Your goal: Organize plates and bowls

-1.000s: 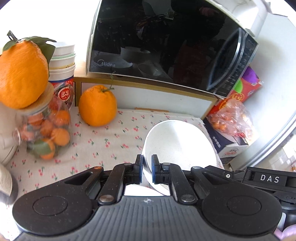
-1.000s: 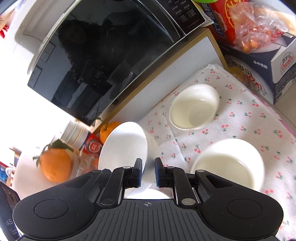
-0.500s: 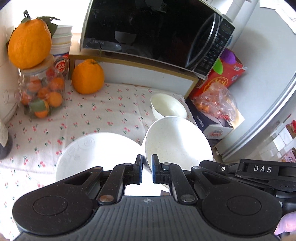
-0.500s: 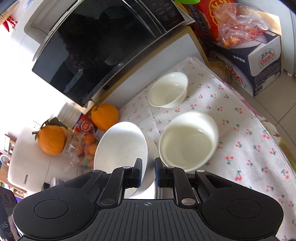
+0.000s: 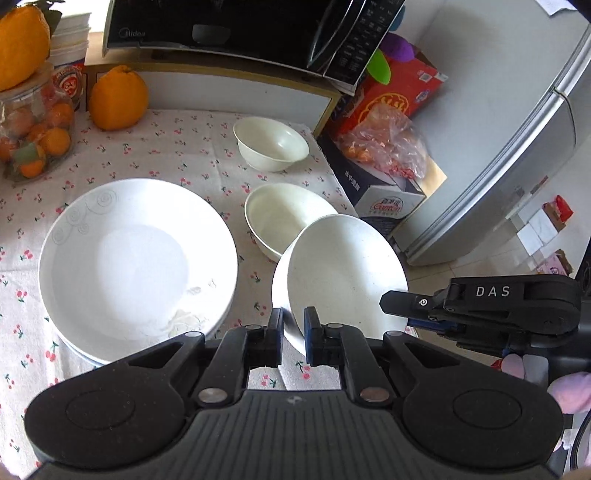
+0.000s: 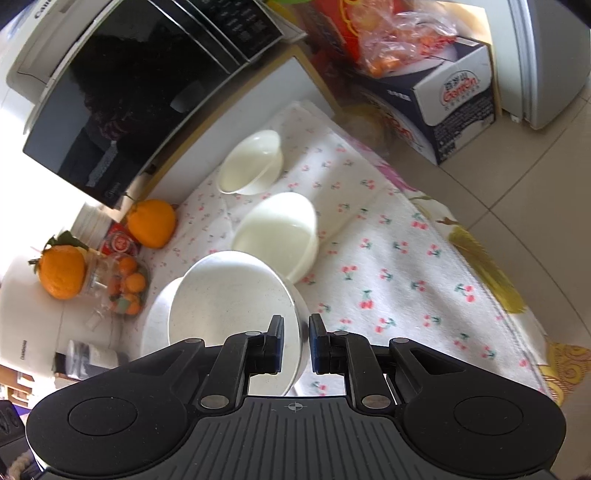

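My left gripper is shut on the rim of a white speckled bowl, held tilted above the table's right side. My right gripper is shut on the rim of the same bowl; its black body shows at the right of the left wrist view. A stack of large white plates lies to the left. A cream bowl sits just behind the held bowl, and a smaller cream bowl farther back. Both also show in the right wrist view.
A black microwave stands on a shelf at the back. Oranges, a jar of fruit and stacked cups are at the back left. Boxes and a fridge stand right of the cherry-print tablecloth.
Both grippers have pulled back and risen with the speckled bowl. The plate stack and both cream bowls now show fully in the left wrist view.
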Available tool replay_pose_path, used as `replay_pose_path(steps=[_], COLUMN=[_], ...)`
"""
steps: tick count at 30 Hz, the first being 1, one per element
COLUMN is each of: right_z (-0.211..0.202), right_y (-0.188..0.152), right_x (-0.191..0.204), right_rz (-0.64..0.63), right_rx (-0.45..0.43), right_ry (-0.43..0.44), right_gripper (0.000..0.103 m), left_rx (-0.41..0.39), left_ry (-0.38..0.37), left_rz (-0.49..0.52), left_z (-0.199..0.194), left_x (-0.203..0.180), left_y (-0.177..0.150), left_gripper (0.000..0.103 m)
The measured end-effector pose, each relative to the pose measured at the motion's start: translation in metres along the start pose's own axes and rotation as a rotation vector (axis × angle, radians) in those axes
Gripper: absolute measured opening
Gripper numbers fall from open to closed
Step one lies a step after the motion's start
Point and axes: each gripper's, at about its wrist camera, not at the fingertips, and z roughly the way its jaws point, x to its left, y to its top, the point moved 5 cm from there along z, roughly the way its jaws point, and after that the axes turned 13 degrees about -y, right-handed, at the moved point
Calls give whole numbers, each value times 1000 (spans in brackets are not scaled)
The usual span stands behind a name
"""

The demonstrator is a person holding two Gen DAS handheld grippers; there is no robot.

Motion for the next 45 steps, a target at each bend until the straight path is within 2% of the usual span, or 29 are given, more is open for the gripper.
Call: replay_pose_path(steps=[5, 16, 32, 36, 41, 43, 45], right_z=[7, 29, 37, 36, 34, 34, 32], right_y=[-2, -6, -3, -1, 1, 2, 3], right_x=[-13, -30, -37, -35, -35, -35, -35], right_rz=[2, 26, 26, 12, 7, 13, 19], right_rx=[20, 77, 73, 62, 53, 56, 57], right_ry=[-51, -92, -88, -82, -72, -58, -44], right_gripper=[15, 15, 15, 18, 18, 19, 25], left_rx=[49, 122, 111, 104, 102, 99, 93], left_ry=[-14, 13, 27, 32, 32, 33, 39], left_rz=[-22, -27, -14, 12, 33, 48, 54], left_z=[14, 36, 38, 36, 35, 33, 30], left_x=[-2, -1, 0, -1, -3, -4, -6], left_y=[-12, -25, -23, -22, -20, -20, -19], left_gripper=[10, 11, 11, 12, 24, 24, 28])
